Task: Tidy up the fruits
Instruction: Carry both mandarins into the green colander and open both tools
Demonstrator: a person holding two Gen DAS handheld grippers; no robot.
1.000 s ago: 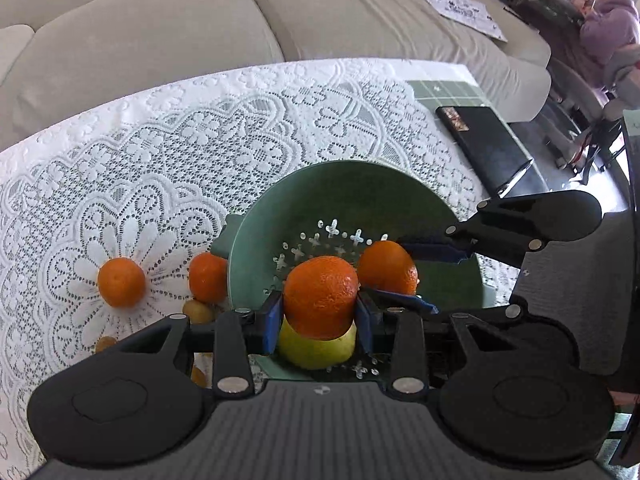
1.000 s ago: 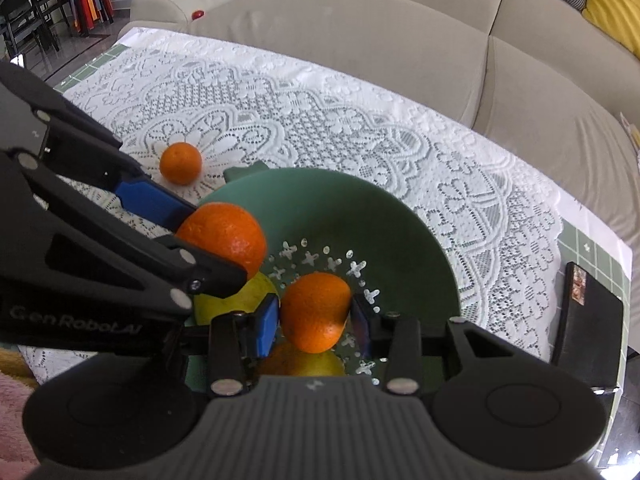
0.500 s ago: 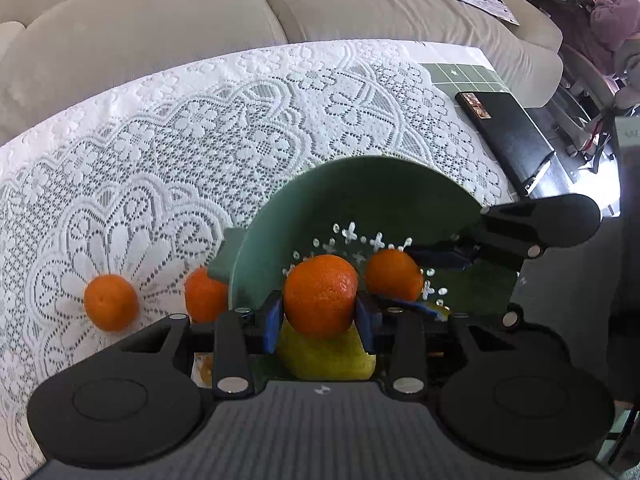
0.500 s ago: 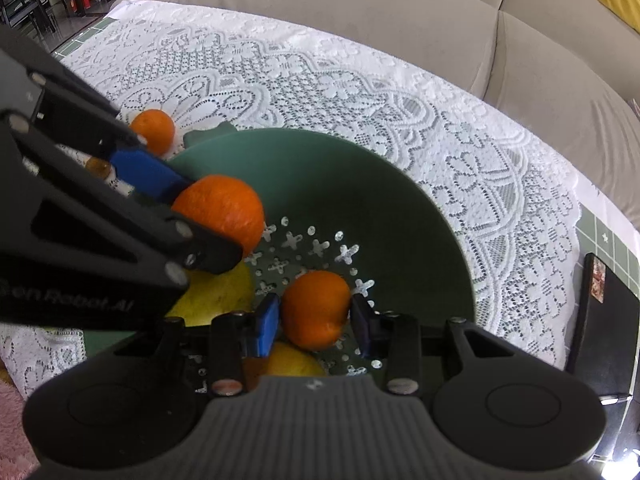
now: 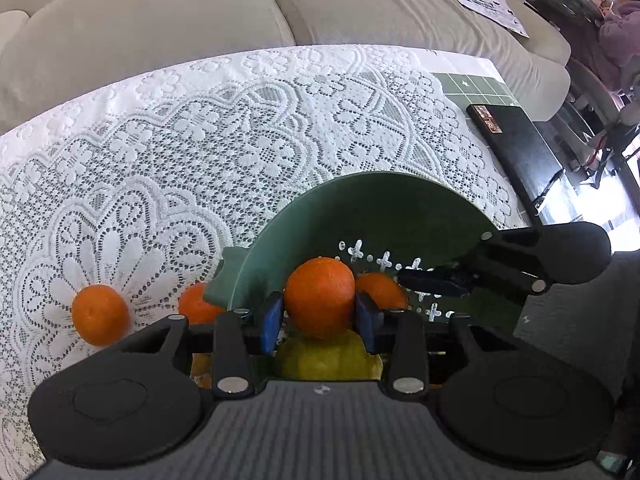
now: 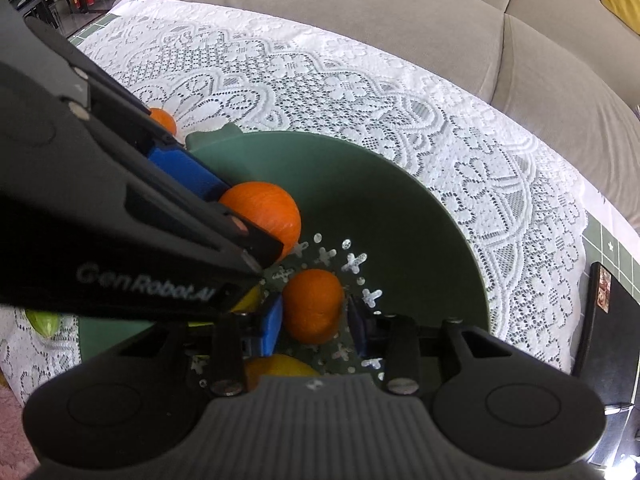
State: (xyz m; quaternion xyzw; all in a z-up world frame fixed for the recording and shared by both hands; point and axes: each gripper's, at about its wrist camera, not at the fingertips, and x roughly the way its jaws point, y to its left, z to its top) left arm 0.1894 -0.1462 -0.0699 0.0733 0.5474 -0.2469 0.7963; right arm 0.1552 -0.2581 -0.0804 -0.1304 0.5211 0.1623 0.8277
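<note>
My left gripper (image 5: 319,316) is shut on an orange (image 5: 319,298) and holds it inside the green strainer bowl (image 5: 384,204), above a yellow fruit (image 5: 328,360). My right gripper (image 6: 316,316) is shut on a smaller orange (image 6: 313,304) low in the same bowl (image 6: 400,208). The left gripper and its orange (image 6: 266,212) show at the left of the right wrist view. The right gripper's fingers (image 5: 432,282) and its orange (image 5: 380,288) show in the left wrist view. Two oranges (image 5: 100,314) (image 5: 196,306) lie on the lace cloth left of the bowl.
A white lace tablecloth (image 5: 200,128) covers the table. A black flat object (image 5: 520,152) lies at the table's right edge. A beige sofa (image 5: 200,12) runs behind the table. A green fruit (image 6: 42,322) lies on the cloth left of the bowl.
Both grippers have moved down deeper into the bowl, each still holding its orange. The bowl looks larger and closer in both views.
</note>
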